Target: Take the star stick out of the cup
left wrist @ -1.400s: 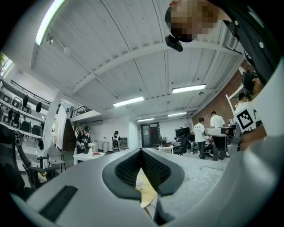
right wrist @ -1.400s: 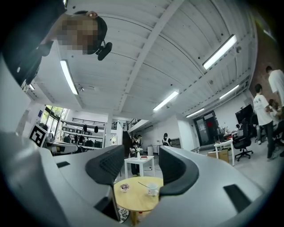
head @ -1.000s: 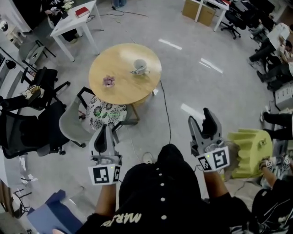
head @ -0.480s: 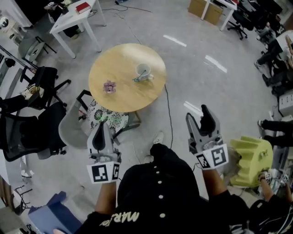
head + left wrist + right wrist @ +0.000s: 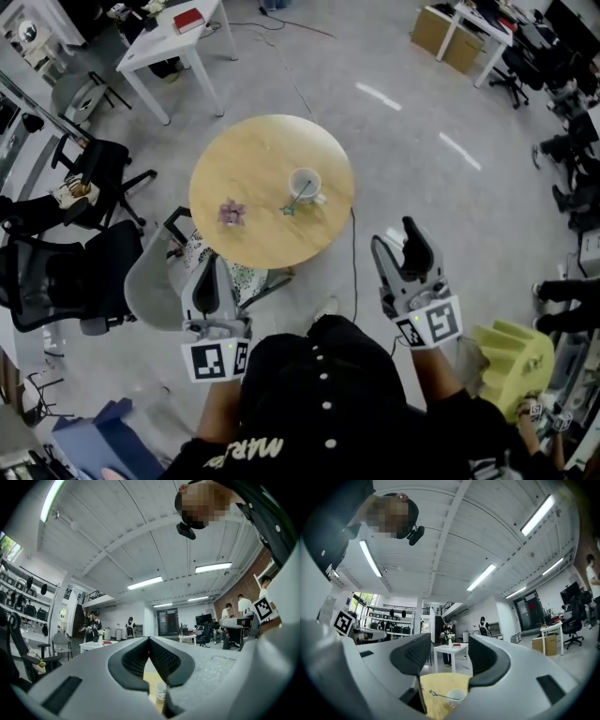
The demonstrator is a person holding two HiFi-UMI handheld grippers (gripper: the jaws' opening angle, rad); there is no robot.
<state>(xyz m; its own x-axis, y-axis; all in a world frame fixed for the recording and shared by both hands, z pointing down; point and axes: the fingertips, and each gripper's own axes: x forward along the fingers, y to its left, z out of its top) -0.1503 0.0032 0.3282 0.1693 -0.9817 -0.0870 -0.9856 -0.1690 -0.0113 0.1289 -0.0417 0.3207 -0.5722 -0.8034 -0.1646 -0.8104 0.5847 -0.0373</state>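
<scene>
Round wooden table (image 5: 246, 225) carries a white cup (image 5: 305, 182), teal star stick (image 5: 295, 200) leaning out; it sits nearer than before. Left gripper (image 5: 210, 264) closed, right gripper (image 5: 394, 235) apart.

We see a round wooden table (image 5: 246, 155) with a white cup (image 5: 306, 183) right of centre, at 3 o'clock. The star stick (image 5: 295, 199) leans out toward 7 o'clock. Our left gripper (image 5: 210, 262) and right gripper (image 5: 394, 234) hover off the table, at 6 o'clock.

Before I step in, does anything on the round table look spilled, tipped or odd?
Nothing stands out. The cup stands upright on the table, the star stick leans out over its rim, and a small pink object lies apart.
</scene>
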